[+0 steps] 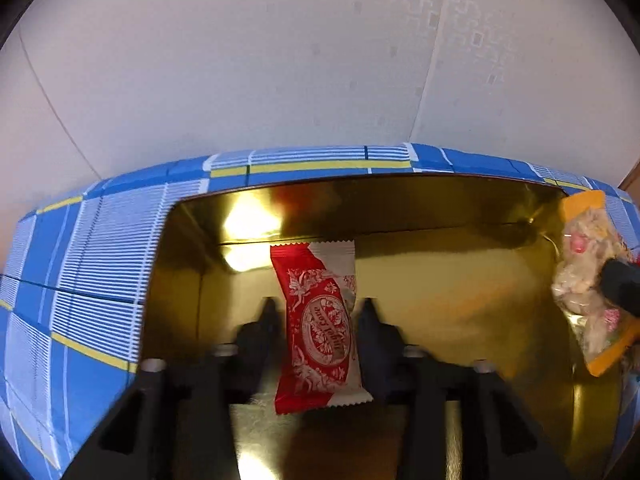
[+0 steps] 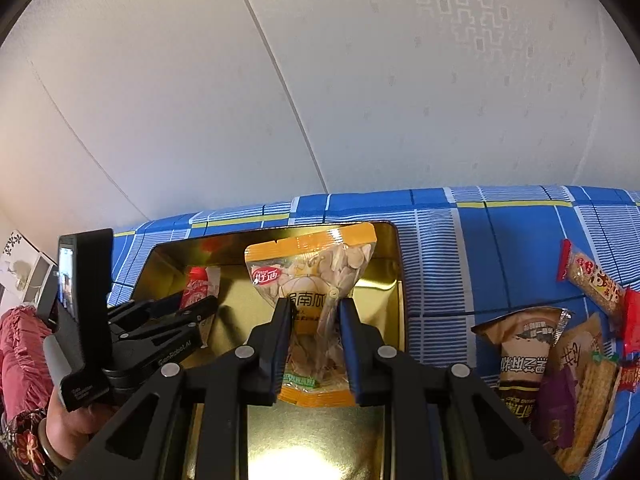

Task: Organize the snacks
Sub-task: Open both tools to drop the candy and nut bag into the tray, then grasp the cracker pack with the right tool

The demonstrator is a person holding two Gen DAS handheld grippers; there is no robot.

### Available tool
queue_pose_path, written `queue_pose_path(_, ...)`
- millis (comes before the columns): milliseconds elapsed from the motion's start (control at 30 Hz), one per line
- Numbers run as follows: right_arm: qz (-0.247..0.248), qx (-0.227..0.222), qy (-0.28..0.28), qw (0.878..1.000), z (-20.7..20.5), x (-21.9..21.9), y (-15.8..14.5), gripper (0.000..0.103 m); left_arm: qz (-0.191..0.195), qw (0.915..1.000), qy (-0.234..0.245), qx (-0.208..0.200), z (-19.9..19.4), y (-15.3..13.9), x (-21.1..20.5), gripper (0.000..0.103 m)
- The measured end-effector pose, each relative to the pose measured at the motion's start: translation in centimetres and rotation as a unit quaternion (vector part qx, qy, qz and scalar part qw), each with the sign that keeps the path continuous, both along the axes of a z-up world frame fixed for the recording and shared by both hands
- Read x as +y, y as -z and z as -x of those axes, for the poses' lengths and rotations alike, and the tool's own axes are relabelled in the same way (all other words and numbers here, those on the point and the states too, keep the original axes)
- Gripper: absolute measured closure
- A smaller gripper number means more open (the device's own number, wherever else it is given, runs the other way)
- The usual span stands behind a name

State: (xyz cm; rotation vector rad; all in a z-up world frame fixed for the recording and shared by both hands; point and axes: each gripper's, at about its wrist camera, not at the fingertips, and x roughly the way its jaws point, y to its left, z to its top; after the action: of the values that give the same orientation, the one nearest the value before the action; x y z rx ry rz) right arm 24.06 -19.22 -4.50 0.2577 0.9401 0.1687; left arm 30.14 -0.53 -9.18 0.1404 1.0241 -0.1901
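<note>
An open gold tin (image 1: 460,276) stands on a blue plaid cloth. A red-and-white sweet packet (image 1: 312,272) hangs upright inside it between the fingers of my left gripper (image 1: 320,308), whose pads stand slightly off its sides, so the gripper is open. My right gripper (image 2: 314,308) is shut on a yellow see-through bag of pumpkin seeds (image 2: 316,264), held over the tin's (image 2: 396,280) right half. The left wrist view shows that bag (image 1: 588,280) at the tin's right edge. In the right wrist view the left gripper (image 2: 196,304) and the red packet (image 2: 198,284) sit in the tin's left part.
Several more snack packets (image 2: 532,352) lie on the plaid cloth (image 2: 480,248) right of the tin, among them a long red-ended bar (image 2: 592,280). A white wall stands close behind. A hand in a red floral sleeve (image 2: 20,360) holds the left gripper.
</note>
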Motion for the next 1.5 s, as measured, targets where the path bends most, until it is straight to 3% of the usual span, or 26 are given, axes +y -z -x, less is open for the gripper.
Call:
queue_pose_path(100, 0.002, 0.005, -0.006, 1.0, -0.4, 0.4, 0.3, 0.079, 0.01, 0.9998, 0.001, -0.018, 1.6, -1.2, 0.2, 0.039)
queue_pose_path(300, 0.006, 0.019, -0.016, 1.0, -1.1, 1.6, 0.8, 0.079, 0.052, 0.9983, -0.021, -0.015, 4.2, -2.6, 1.3, 0.032)
queue_pose_path(800, 0.004, 0.045, 0.003, 0.999, -3.8, 1.5, 2.0, 0.075, 0.096, 0.9952, -0.017, -0.01, 10.1, -3.4, -0.3, 0.032)
queue_pose_path(967, -0.023, 0.004, 0.009, 1.0, -0.2, -0.7, 0.1, 0.074, 0.101, 0.9947, -0.005, -0.014, 11.0, -3.7, -1.2, 0.031)
queue_pose_path(1267, -0.001, -0.041, 0.057, 0.998, 7.6, -6.4, -1.7, 0.074, 0.106, 0.9931, 0.047, -0.019, 14.6, -4.4, -5.4, 0.031)
queue_pose_path(1500, 0.02, -0.048, 0.125, 0.991, 13.8, -12.6, -1.1, 0.074, 0.103, 0.989, 0.105, -0.017, 17.9, -4.3, -9.3, 0.031)
